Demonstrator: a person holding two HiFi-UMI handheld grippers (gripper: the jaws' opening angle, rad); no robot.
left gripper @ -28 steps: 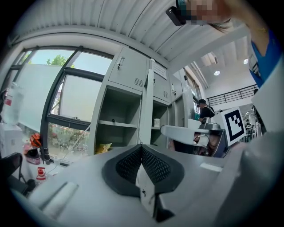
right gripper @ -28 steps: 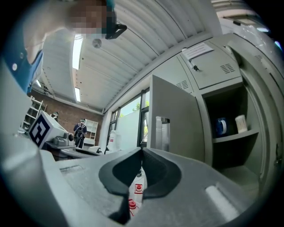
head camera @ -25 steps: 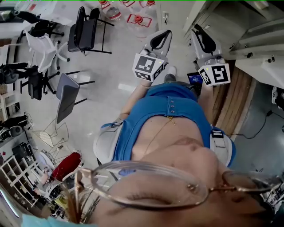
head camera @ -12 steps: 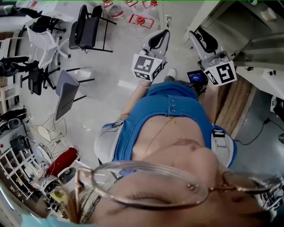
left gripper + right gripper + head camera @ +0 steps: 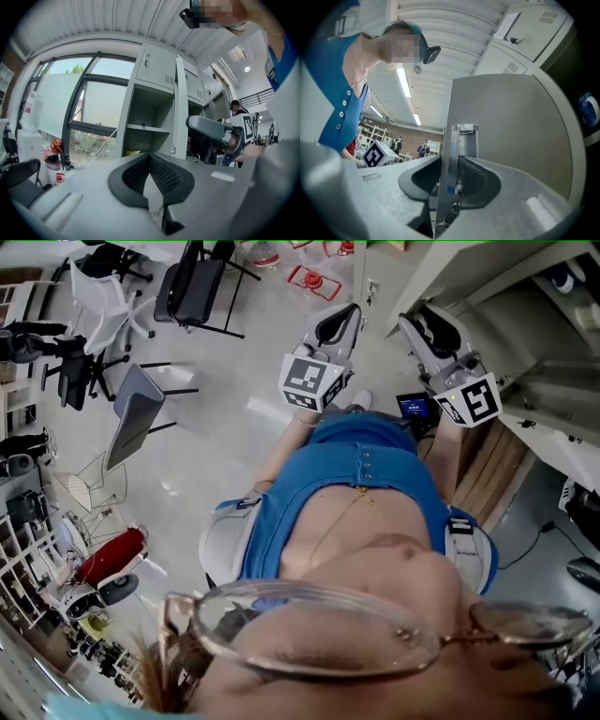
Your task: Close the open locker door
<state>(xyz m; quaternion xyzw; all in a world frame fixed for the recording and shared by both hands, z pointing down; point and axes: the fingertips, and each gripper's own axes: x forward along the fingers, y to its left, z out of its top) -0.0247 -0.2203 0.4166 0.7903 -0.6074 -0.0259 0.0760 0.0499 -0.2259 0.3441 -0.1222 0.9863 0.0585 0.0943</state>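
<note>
grey steel locker door (image 5: 511, 126) stands swung out, its front edge between our right gripper's (image 5: 450, 161) wide jaws, which have just been narrowing. if they don't bite, the edge may slip free mid-swing; left gripper (image 5: 150, 154) pinched empty.

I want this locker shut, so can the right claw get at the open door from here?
Probably yes: the edge of the door sits between the jaws of the right claw, which have just been closing, and nothing stands in the way.

Left gripper (image 5: 150, 155) level, jaws together; right gripper (image 5: 433, 329), jaws apart, just narrowing, straddles the door edge (image 5: 452, 140).
</note>
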